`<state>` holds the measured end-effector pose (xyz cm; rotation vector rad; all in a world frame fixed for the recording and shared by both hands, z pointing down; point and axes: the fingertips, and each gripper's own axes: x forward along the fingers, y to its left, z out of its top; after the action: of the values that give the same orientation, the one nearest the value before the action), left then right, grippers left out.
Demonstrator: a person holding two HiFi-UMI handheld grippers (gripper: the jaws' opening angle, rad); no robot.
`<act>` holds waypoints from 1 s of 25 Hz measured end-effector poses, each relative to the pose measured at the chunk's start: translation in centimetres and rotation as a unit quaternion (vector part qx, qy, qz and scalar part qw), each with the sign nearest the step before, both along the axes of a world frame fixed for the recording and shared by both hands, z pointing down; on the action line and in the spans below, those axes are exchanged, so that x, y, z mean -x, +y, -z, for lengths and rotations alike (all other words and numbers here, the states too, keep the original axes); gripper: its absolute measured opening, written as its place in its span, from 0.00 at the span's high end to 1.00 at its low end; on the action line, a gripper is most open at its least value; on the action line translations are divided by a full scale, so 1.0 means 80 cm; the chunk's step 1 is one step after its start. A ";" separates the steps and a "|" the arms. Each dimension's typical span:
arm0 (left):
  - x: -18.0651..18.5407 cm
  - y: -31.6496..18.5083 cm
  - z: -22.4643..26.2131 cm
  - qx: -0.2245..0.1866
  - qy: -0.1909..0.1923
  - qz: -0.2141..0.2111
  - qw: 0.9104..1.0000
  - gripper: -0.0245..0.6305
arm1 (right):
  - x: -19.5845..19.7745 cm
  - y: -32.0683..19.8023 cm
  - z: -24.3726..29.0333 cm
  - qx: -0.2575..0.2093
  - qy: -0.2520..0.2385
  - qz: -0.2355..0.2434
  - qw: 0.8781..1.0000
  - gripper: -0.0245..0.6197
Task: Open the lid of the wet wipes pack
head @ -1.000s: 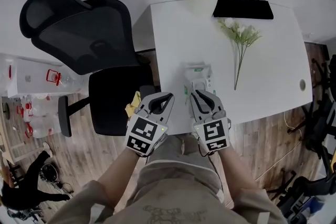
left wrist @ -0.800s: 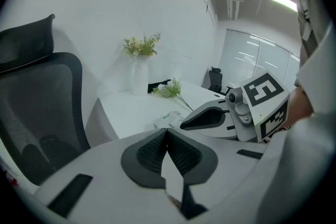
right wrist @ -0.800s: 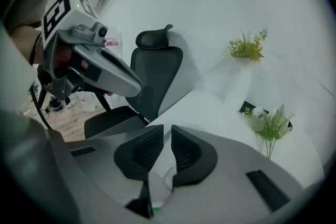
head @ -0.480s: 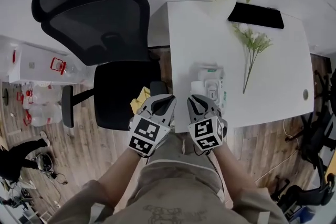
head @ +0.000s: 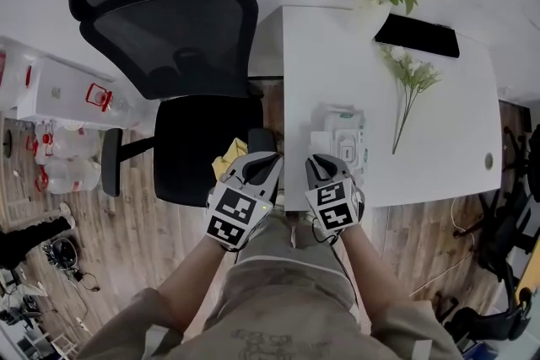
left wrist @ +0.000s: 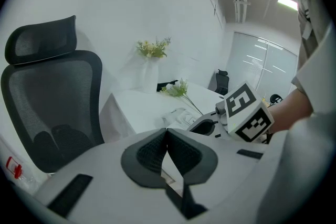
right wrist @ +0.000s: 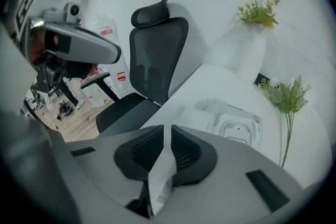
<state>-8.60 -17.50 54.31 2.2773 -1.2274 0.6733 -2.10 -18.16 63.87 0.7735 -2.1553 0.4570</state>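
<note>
Tabletop (head: 439, 147) near edge: wet wipes pack (head: 342, 139) just ahead of right gripper (head: 324, 158), seemingly pinching a wipe (right wrist: 160, 176); left gripper (head: 261, 157) closed, empty.

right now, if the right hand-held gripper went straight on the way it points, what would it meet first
Probably the open wet wipes pack on the white table, close ahead of the right hand-held gripper, which grips a wipe; depth is unclear.

on the white surface (head: 439, 122) the wet wipes pack (head: 346, 141) lies near the front edge, its lid flipped open to the left. the right claw (head: 324, 163) hangs just before the pack. the left claw (head: 258, 159) is off the edge, beside a black office chair (head: 169, 46).
</note>
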 end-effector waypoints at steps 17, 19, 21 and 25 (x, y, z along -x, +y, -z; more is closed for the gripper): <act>-0.021 -0.009 0.125 -0.091 -0.024 -0.001 0.996 0.94 | -0.082 -0.020 0.273 -0.149 -0.170 -0.066 0.972 0.90; -0.030 -0.010 0.145 -0.106 -0.025 -0.005 0.994 0.94 | -0.094 -0.018 0.302 -0.165 -0.183 -0.069 0.967 0.90; -0.039 -0.010 0.163 -0.120 -0.027 -0.012 0.992 0.94 | -0.106 -0.015 0.328 -0.181 -0.195 -0.074 0.961 0.90; -0.057 -0.007 0.201 -0.153 -0.026 -0.026 0.988 0.94 | -0.126 -0.006 0.371 -0.213 -0.210 -0.076 0.951 0.90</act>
<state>-4.04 -18.02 38.21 2.5625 -1.3807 0.6003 7.98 -18.66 34.23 1.1723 -2.6496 0.2469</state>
